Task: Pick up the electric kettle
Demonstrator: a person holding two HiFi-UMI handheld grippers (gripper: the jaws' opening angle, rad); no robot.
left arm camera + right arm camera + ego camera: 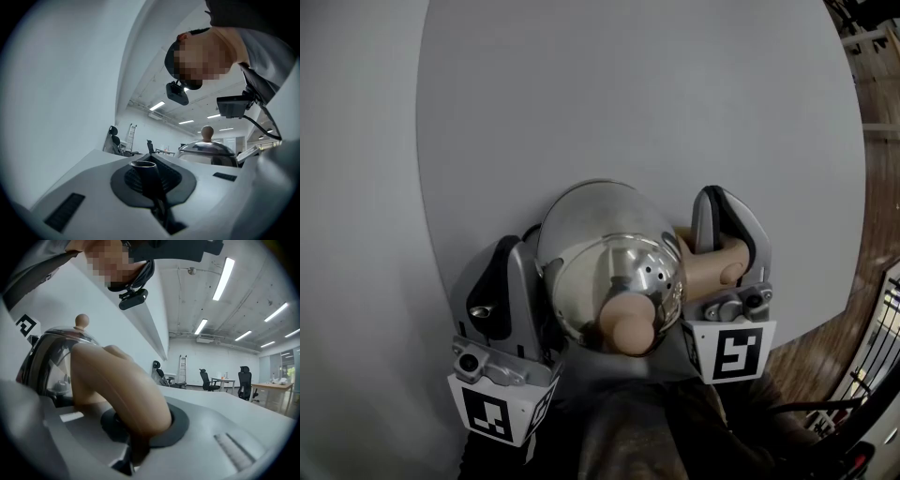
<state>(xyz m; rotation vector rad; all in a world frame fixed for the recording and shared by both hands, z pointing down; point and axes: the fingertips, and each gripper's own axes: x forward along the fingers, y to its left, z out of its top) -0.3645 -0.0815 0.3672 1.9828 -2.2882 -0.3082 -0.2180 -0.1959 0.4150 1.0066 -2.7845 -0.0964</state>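
Where the kettle [609,272] blocks view, grey table [628,94] spreads beyond.

Left gripper [511,255]: at the near left, pointing level and away from the person, with its marker cube [495,412] nearest the person.
Left jaws: closed together around a dark spout [143,174], which stands up out of the pads.
Right gripper [724,204]: at the near right, roughly parallel to the left one and tipped slightly down, with its marker cube [733,353] nearest the person.
Right jaws: closed on a tan handle [123,389], pads pressing both sides.
Spacing: the two grippers are apart and side by side.
Hands: hidden behind the grippers.
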